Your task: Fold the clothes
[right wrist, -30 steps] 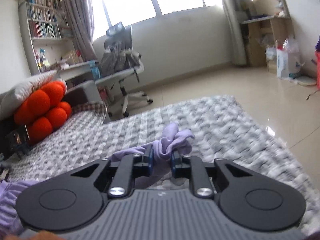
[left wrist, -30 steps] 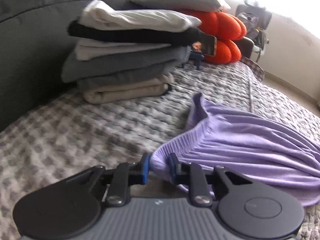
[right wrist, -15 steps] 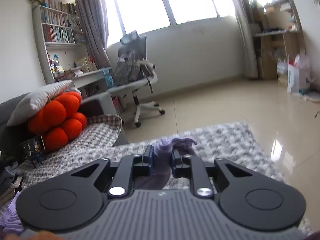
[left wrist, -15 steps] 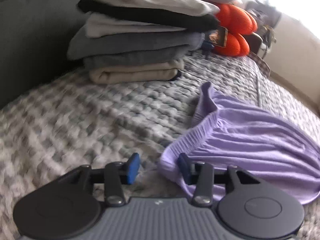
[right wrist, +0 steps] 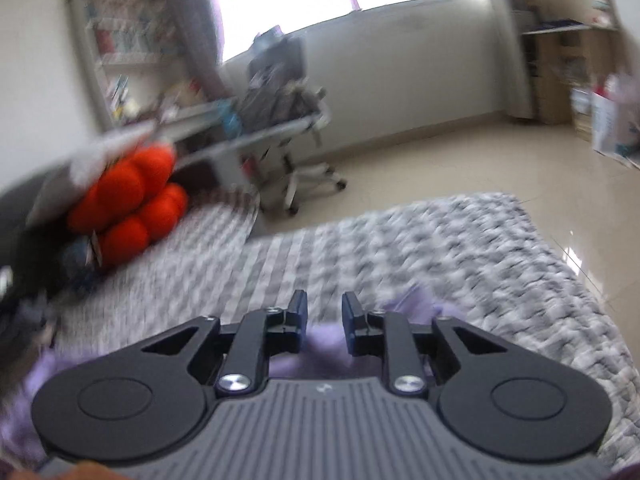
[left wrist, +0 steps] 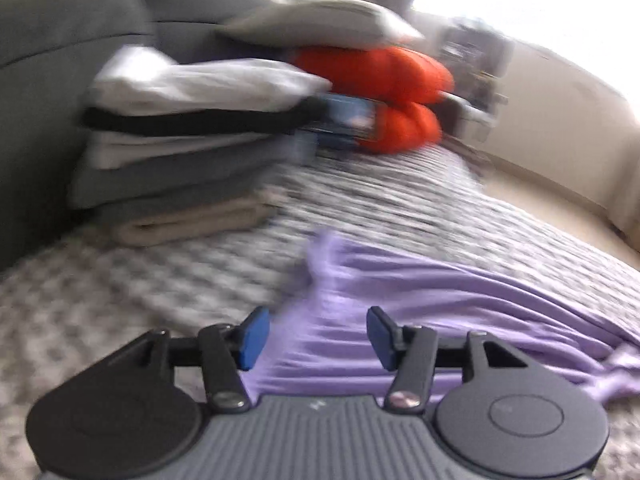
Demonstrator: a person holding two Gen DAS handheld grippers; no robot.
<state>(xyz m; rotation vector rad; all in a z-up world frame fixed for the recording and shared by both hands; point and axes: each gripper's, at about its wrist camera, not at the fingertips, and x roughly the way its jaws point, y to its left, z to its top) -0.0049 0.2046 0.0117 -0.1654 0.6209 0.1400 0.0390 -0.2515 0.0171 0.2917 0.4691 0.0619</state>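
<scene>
Lilac fabric, a pleated garment (left wrist: 460, 312), lies spread on the grey-and-white knitted blanket (left wrist: 380, 208), in front of the stack of folded clothes (left wrist: 188, 152) that sits against the dark sofa back (left wrist: 52, 64). The left gripper (left wrist: 314, 334) hangs over the garment's near edge with its blue pads wide apart, gripping nothing. The right gripper (right wrist: 324, 322) is also released, jaws parted, with lilac cloth (right wrist: 320, 344) showing just beneath them. Orange cushions (left wrist: 384, 92) sit beyond the stack, blurred.
</scene>
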